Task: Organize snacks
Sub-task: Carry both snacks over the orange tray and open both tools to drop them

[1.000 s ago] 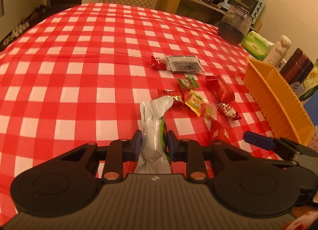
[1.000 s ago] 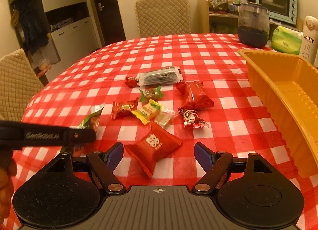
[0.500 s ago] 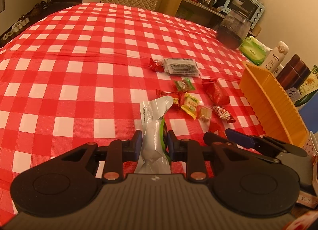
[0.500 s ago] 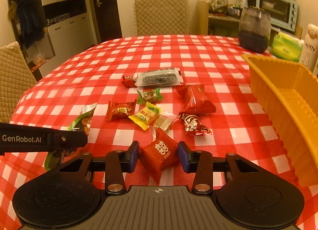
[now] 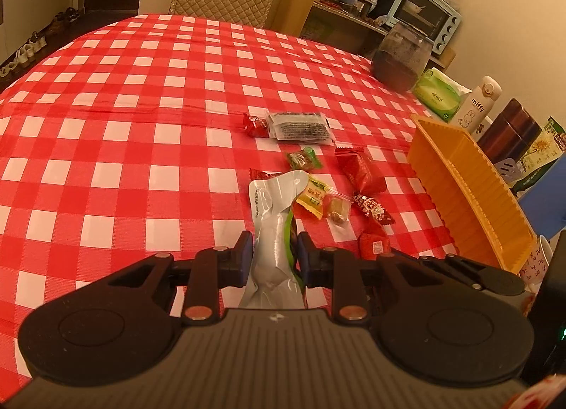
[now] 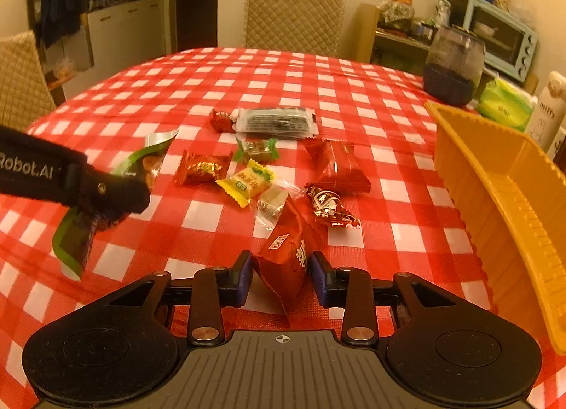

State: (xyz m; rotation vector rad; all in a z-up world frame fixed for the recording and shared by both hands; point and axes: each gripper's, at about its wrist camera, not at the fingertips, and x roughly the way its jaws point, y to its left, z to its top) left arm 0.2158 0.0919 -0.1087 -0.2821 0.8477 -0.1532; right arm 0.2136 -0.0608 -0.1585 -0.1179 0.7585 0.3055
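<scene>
My left gripper [image 5: 276, 244] is shut on a silver and green snack bag [image 5: 272, 218] and holds it above the checked tablecloth; the bag also shows in the right wrist view [image 6: 141, 165]. My right gripper [image 6: 281, 267] is shut on a red snack packet [image 6: 286, 253], lifted off the table. Several wrapped snacks lie ahead: a yellow candy [image 6: 247, 184], a red pillow pack [image 6: 336, 167], a dark flat packet [image 6: 274, 121]. The orange basket [image 6: 495, 204] stands at the right; it also shows in the left wrist view [image 5: 467, 190].
A dark glass jar [image 6: 452, 69], a green tissue pack [image 6: 504, 105] and a white bottle [image 5: 477, 101] stand behind the basket. Brown containers [image 5: 509, 129] sit at the far right. Chairs stand at the table's far and left sides.
My right gripper has shut on the red packet and lifted it. My left gripper has risen a little with its bag, still held.
</scene>
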